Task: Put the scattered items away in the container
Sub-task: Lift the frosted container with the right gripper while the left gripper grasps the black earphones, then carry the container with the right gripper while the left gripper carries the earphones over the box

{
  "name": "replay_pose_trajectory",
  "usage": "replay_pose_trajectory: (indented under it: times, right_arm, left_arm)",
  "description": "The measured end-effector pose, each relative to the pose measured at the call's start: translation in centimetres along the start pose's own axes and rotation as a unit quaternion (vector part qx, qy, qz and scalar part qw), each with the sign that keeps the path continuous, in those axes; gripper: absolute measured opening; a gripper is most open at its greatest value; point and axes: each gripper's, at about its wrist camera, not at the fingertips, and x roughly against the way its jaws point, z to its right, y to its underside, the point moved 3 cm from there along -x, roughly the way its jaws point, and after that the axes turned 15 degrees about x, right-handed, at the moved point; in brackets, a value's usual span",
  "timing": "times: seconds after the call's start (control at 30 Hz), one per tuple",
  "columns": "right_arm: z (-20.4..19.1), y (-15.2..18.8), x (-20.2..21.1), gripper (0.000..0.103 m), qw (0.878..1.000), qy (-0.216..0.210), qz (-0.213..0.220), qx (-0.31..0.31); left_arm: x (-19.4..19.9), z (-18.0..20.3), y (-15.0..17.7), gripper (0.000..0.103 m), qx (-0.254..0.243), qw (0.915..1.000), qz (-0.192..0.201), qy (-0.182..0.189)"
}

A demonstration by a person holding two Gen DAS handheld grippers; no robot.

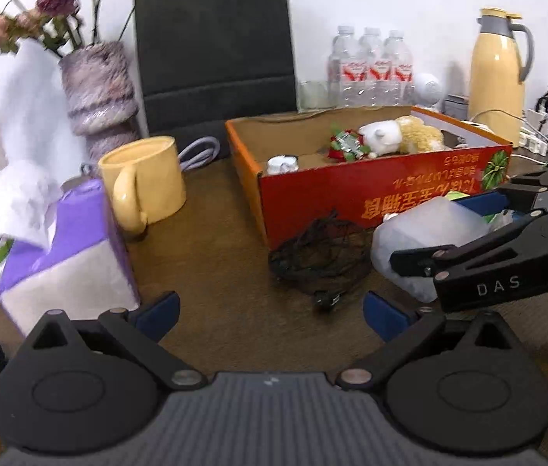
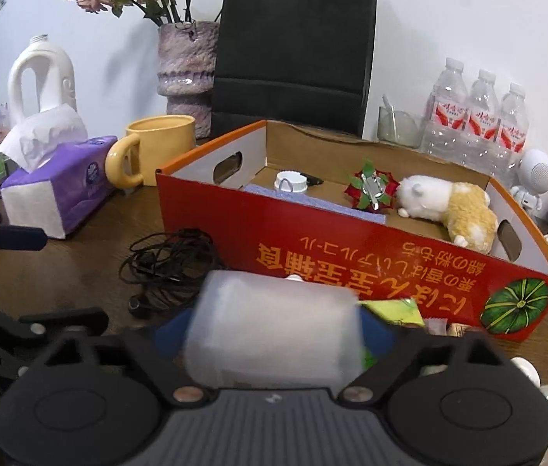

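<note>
Right fingers around a cloudy plastic bottle, left fingers wide and empty, both in front of the red box.

The right gripper (image 2: 274, 334) has its blue fingers (image 2: 378, 336) on either side of a translucent plastic bottle (image 2: 274, 330) lying on its side; whether they press on it I cannot tell. The left gripper (image 1: 270, 310) stands spread wide over bare tabletop (image 1: 215, 264), holding nothing. Just beyond, a tangle of black cord (image 1: 320, 260) lies against the front wall of the red cardboard box (image 2: 351, 256). Inside the box sit a plush toy (image 2: 448, 206), a red flower ornament (image 2: 373, 190) and a white-capped jar (image 2: 290, 181). A yellow mug (image 1: 146, 182) and a purple tissue box (image 1: 68, 248) stand to the left.
</note>
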Motion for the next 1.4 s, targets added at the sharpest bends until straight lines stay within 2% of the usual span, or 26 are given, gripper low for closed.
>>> replay_pose_trajectory:
  times: [0.1,0.17,0.33,0.47,0.57,0.63,0.67,0.73,0.8,0.9,1.0,1.13,1.23,1.4]
  right_arm:
    - [0.3,-0.1,0.7,0.082,1.000,-0.019,0.008,-0.020]
    - [0.8,-0.1,2.0,0.082,0.999,-0.003,0.020,-0.027]
    - [4.0,0.2,7.0,0.082,0.994,0.011,0.069,-0.084]
    - [6.1,0.9,10.3,0.083,0.990,0.036,0.089,-0.101]
    - [7.1,1.7,11.5,0.083,0.988,0.037,0.096,-0.112]
    - [7.5,2.4,11.6,0.083,0.988,0.039,0.094,-0.113]
    - [7.5,2.7,11.5,0.082,0.989,0.040,0.090,-0.112]
    - [7.5,3.4,11.1,0.082,0.989,0.038,0.081,-0.117]
    - [7.3,3.9,10.7,0.082,0.989,0.028,0.076,-0.125]
    - [6.7,4.4,10.7,0.082,0.989,0.019,0.079,-0.123]
    - [6.2,4.7,11.1,0.082,0.989,0.019,0.076,-0.122]
    - [5.4,5.2,12.6,0.082,0.989,0.023,0.082,-0.121]
    - [4.5,5.6,13.5,0.082,0.990,0.039,0.070,-0.118]
    - [2.5,6.9,16.4,0.082,0.989,0.046,0.090,-0.110]
  left_arm:
    - [-0.2,0.4,-0.5,0.103,-0.006,0.9994,0.009,0.032]
    - [-0.4,0.7,-1.0,0.103,0.001,0.9980,0.018,0.060]
    - [-3.3,2.2,-1.8,0.100,-0.022,0.9984,0.001,0.053]
    - [-5.7,2.2,-2.0,0.079,-0.014,0.9979,-0.040,0.049]
    - [-6.3,1.9,-2.0,0.074,0.006,0.9973,-0.054,0.051]
    - [-5.8,2.0,-1.9,0.063,0.004,0.9977,-0.048,0.047]
    - [-5.6,2.0,-1.9,0.045,0.005,0.9978,-0.047,0.047]
    - [-5.3,1.8,-1.8,0.025,0.014,0.9976,-0.051,0.044]
    - [-4.8,1.5,-1.7,0.021,0.030,0.9976,-0.049,0.038]
    - [-2.7,1.0,-1.3,0.015,0.063,0.9969,-0.033,0.031]
    - [0.7,1.4,-0.8,0.014,0.092,0.9955,-0.004,0.023]
    - [5.8,2.7,0.3,0.014,0.106,0.9931,0.050,-0.005]
    - [9.1,4.1,1.8,0.014,0.104,0.9909,0.082,-0.024]
    - [13.3,6.2,4.7,0.014,0.107,0.9890,0.098,-0.026]
